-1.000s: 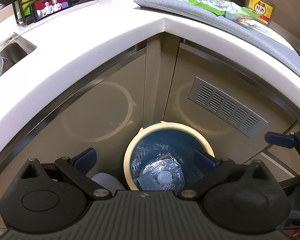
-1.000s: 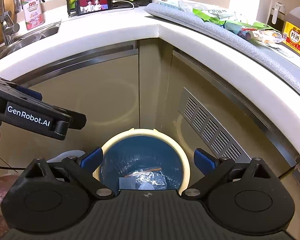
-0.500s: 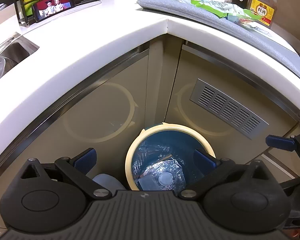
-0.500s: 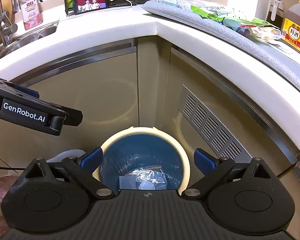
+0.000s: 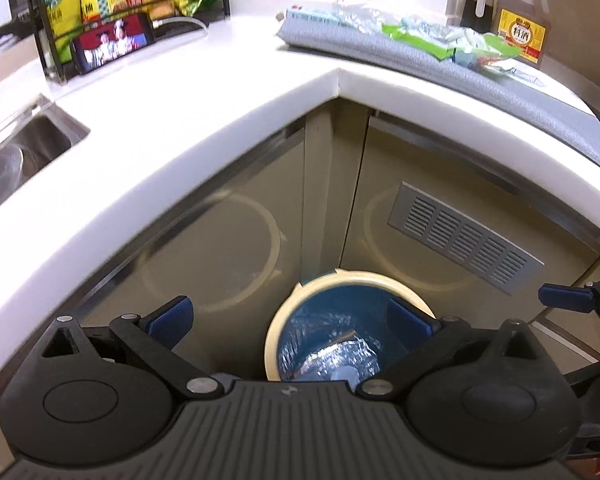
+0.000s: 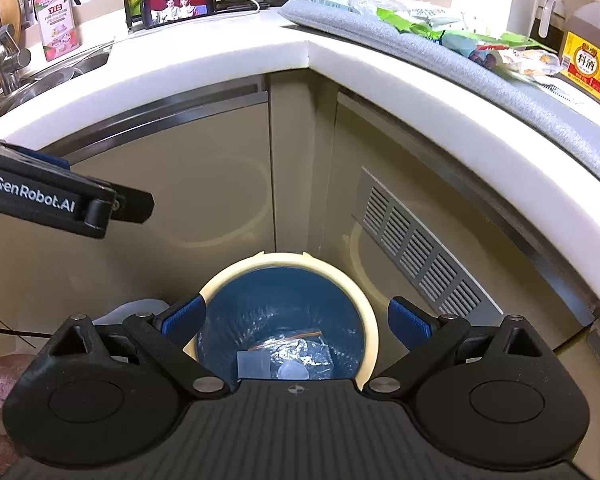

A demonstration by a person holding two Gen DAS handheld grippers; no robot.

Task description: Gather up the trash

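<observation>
A round trash bin [image 5: 340,280] [image 6: 292,260] with a cream rim and blue liner stands on the floor in the cabinet corner. Clear plastic wrappers [image 5: 340,356] [image 6: 296,356] lie inside it. My left gripper [image 5: 288,320] is open and empty, up above the bin. My right gripper [image 6: 296,318] is open and empty over the bin. Green and clear wrappers [image 5: 432,36] [image 6: 460,32] lie on a grey mat [image 5: 500,80] [image 6: 500,80] on the counter at the right.
The white L-shaped counter [image 5: 180,92] [image 6: 220,52] runs overhead. A sink [image 5: 16,152] is at left. A rack with bottles and a phone [image 6: 178,6] stands at the back. A cooking-wine jug [image 5: 522,24] [image 6: 590,52] stands at far right. A cabinet vent [image 6: 416,240] is right of the bin.
Both grippers have risen and tilted up, so more of the countertop shows and the bin sits lower in view. Both stay open and empty.
</observation>
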